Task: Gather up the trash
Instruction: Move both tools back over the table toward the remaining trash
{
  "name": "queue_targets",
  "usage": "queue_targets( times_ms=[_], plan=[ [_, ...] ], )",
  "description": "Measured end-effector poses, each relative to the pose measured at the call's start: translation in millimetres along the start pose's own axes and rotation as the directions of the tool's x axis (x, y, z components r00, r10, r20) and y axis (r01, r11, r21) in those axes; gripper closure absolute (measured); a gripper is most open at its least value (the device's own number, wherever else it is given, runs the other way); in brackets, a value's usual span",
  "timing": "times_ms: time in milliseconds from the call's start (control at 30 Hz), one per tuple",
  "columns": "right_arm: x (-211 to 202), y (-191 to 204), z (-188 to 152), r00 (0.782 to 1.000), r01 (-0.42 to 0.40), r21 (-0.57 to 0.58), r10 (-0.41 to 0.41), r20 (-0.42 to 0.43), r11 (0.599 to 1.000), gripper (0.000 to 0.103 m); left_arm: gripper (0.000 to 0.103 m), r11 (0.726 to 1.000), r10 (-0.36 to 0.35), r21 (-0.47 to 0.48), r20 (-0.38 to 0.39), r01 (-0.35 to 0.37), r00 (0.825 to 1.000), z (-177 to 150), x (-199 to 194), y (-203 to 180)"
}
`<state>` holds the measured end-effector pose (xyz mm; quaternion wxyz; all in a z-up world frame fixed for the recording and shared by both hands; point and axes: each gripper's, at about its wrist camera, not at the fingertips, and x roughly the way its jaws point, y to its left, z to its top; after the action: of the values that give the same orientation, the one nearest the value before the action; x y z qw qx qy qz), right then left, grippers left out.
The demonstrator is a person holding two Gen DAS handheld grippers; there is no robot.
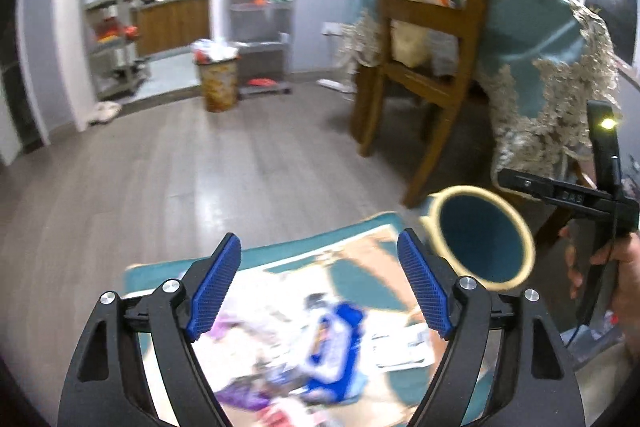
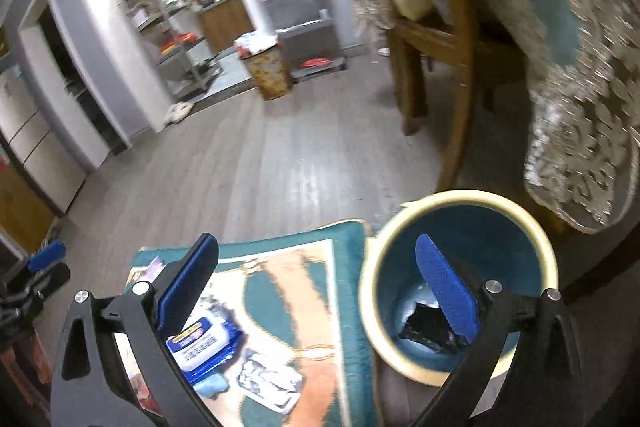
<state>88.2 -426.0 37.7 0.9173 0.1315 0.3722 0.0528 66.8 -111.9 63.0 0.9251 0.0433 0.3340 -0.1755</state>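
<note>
Left wrist view: left claw (image 1: 320, 287) hangs wide open and empty over the teal mat (image 1: 256, 259), with the blue wrapper (image 1: 334, 351) lying just below its tips. Bare wood floor (image 1: 200, 167) stretches ahead; a chair (image 1: 424, 39) crowds the right.

Right wrist view: right claw (image 2: 316, 291) is open too (nothing held), straddling the bin (image 2: 460, 279) rim. The blue wrapper (image 2: 202, 343) sits under its left finger.

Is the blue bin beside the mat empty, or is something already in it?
Not empty: the blue bin has a black crumpled piece at its bottom.
</note>
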Motion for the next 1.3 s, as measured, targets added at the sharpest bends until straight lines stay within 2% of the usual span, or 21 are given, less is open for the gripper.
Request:
queue_targets(
  times_ms=[67, 267, 500, 600, 800, 900, 1033, 1133, 1200, 1233, 1267, 1300],
  plan=[
    [5.7, 20.2, -5.1, 1.000, -0.007, -0.044, 0.006, -0.016, 0.999, 0.006, 0.016, 0.999, 0.040, -0.015, 0.008, -0.040, 0.999, -6.9, -9.0, 20.1],
    [40.7, 68.1, -20.5, 0.994, -0.027, -0.109, 0.015, -0.109, 0.994, 0.006, 0.015, 0.988, 0.144, -0.049, -0.009, -0.144, 0.990, -32.5, -14.4, 66.9],
    [81.2, 98.0, -34.2, 0.983, -0.028, -0.115, 0.006, -0.182, 0.993, 0.006, 0.015, 0.969, 0.214, -0.107, -0.103, -0.225, 0.971, -68.8, 2.4, 125.0],
    [100.9, 104.5, -40.9, 0.975, -0.015, -0.146, -0.018, -0.219, 0.989, 0.006, 0.015, 0.961, 0.238, -0.099, -0.172, -0.258, 0.956, -85.3, 17.3, 146.3],
    [131.2, 105.8, -56.6, 0.958, -0.001, -0.167, -0.047, -0.282, 0.986, 0.006, 0.015, 0.957, 0.226, -0.113, -0.282, -0.266, 0.932, -104.9, 46.4, 173.5],
    [140.4, 101.8, -63.6, 0.948, 0.007, -0.169, -0.060, -0.313, 0.986, 0.006, 0.016, 0.955, 0.219, -0.121, -0.322, -0.270, 0.921, -110.2, 62.8, 174.7],
    [150.9, 97.6, -73.7, 0.934, -0.014, -0.170, -0.047, -0.353, 0.985, 0.008, 0.016, 0.958, 0.188, -0.143, -0.350, -0.250, 0.918, -115.7, 80.7, 171.3],
    [161.3, 100.2, -85.0, 0.914, -0.048, -0.192, -0.034, -0.404, 0.980, 0.023, 0.016, 0.957, 0.180, -0.144, -0.381, -0.251, 0.907, -120.5, 94.5, 171.3],
    [169.8, 102.0, -94.4, 0.892, -0.079, -0.188, -0.015, -0.451, 0.979, 0.038, 0.019, 0.957, 0.163, -0.157, -0.399, -0.242, 0.902, -123.4, 101.1, 171.6],
    [173.1, 102.4, -98.5, 0.884, -0.085, -0.190, -0.014, -0.467, 0.978, 0.042, 0.019, 0.959, 0.153, -0.160, -0.405, -0.235, 0.901, -123.6, 103.7, 172.6],
    [176.4, 102.8, -102.2, 0.878, -0.088, -0.197, -0.018, -0.479, 0.976, 0.049, 0.021, 0.961, 0.144, -0.159, -0.413, -0.227, 0.899, -125.4, 106.4, 172.4],
    [180.3, 104.0, -106.1, 0.869, -0.090, -0.210, -0.026, -0.494, 0.974, 0.057, 0.028, 0.962, 0.139, -0.157, -0.420, -0.222, 0.897, -126.5, 108.3, 172.2]
  ],
)
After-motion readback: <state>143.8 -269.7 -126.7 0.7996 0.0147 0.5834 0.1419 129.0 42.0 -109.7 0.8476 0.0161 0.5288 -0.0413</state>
